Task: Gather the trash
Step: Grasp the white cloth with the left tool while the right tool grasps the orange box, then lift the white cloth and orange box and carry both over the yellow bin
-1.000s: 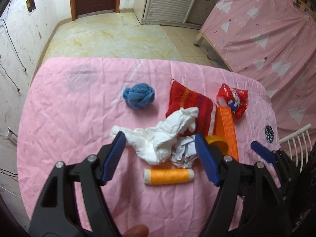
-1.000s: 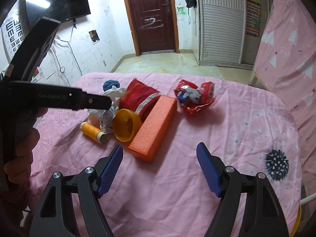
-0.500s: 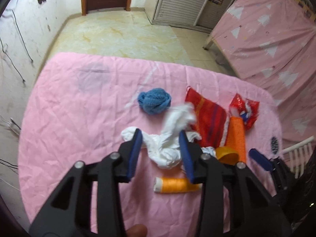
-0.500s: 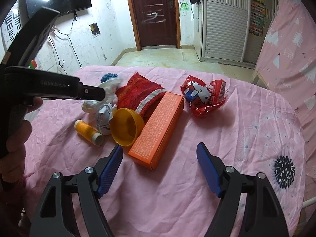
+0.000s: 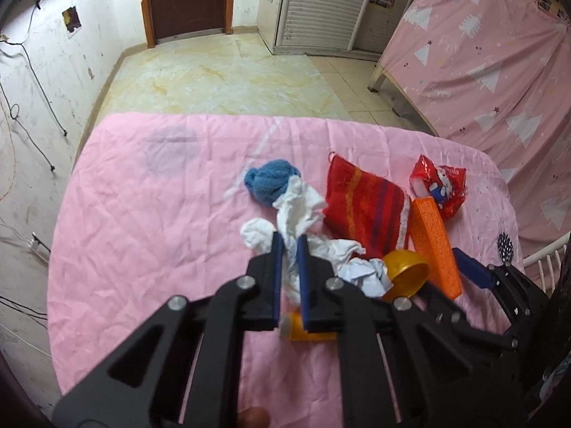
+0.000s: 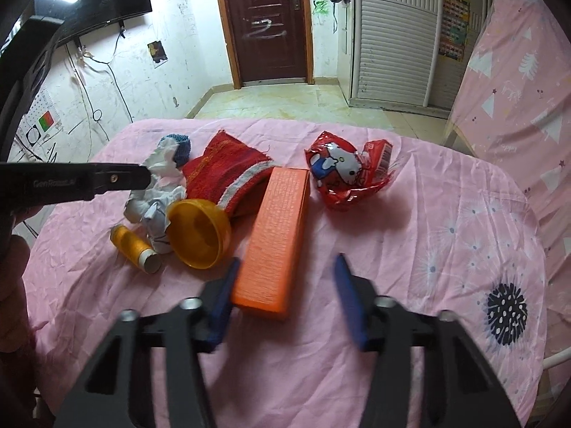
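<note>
My left gripper is shut on the crumpled white tissue and holds it above the pink table cover; it also shows in the right wrist view, pinched by the left gripper's tip. A second crumpled paper ball lies beside a yellow bowl. A red snack wrapper lies at the far right. My right gripper is open, its jaws on either side of the near end of the orange box.
A red striped cloth, a blue yarn ball and an orange thread spool lie on the pink-covered table. A pink-draped bed stands to the right. Tiled floor lies beyond the table's far edge.
My left gripper has closed on the white tissue and lifted it. My right gripper has moved forward to the near end of the orange box and narrowed a little.
</note>
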Motion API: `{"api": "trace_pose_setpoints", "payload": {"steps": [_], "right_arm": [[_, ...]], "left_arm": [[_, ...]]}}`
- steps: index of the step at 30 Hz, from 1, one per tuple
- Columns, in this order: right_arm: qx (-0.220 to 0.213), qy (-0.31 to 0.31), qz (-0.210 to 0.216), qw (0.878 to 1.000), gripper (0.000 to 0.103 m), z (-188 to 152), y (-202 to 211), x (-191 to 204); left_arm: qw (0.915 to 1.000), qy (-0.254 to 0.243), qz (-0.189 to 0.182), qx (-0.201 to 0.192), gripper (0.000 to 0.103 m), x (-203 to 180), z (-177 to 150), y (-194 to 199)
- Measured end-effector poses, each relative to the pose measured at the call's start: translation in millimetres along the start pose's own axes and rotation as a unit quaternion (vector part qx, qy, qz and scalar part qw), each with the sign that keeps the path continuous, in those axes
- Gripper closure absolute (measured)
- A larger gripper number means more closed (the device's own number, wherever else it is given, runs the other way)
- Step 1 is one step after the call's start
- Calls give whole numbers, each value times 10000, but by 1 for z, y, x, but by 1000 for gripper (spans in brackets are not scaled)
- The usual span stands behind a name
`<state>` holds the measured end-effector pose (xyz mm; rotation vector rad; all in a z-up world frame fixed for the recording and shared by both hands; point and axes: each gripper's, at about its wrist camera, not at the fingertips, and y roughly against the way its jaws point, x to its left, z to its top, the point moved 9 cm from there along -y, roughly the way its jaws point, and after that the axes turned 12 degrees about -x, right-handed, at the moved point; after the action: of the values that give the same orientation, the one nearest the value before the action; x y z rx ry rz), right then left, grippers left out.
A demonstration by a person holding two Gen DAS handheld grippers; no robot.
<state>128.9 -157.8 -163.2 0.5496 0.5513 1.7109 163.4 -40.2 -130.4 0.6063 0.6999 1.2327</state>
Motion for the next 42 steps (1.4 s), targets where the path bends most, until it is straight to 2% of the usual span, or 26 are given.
{"api": "trace_pose_setpoints", "payload": {"steps": [2, 9, 20, 22, 25, 27, 28, 29, 32, 37, 40, 42], "right_arm": [[-11, -71, 59, 10000, 83, 0, 2, -2], [-155, -513, 432, 9976, 85, -2, 24, -5], [-727, -605, 388, 9948, 85, 1, 83, -30], [-809, -649, 391, 9938, 85, 0, 92, -39], [-924, -712, 353, 9925, 85, -2, 106, -53], [-997, -781, 304, 9915, 85, -4, 113, -63], [-1033, -825, 271, 9909, 85, -5, 118, -71], [-1056, -860, 236, 9904, 85, -6, 121, -75], [-1134, -1024, 101, 9882, 85, -11, 131, -100], [-1215, -1264, -160, 9844, 85, -25, 146, -138], [-1250, -1399, -288, 9818, 85, -32, 153, -159], [-1269, -1446, -342, 9807, 85, -36, 156, -167]], "left_arm": [[10000, 30, -24, -9, 96, 0, -2, 2], [9998, 123, -87, -155, 97, 2, 2, 26], [9980, -182, -54, -595, 96, -35, 10, 70], [9973, -292, 35, -679, 96, -42, 12, 75], [9956, -524, 375, -684, 96, -45, 15, 72], [9954, -565, 559, -532, 84, -39, 13, 60], [9956, -559, 602, -459, 66, -36, 12, 54], [9955, -562, 650, -399, 54, -35, 10, 49], [9940, -550, 924, -218, 53, -23, 4, 30], [9915, -265, 1273, 107, 53, 0, -6, 7], [9918, -4, 1245, 274, 53, 7, -8, -3], [9933, 196, 1053, 426, 54, 5, -13, -11]]}}
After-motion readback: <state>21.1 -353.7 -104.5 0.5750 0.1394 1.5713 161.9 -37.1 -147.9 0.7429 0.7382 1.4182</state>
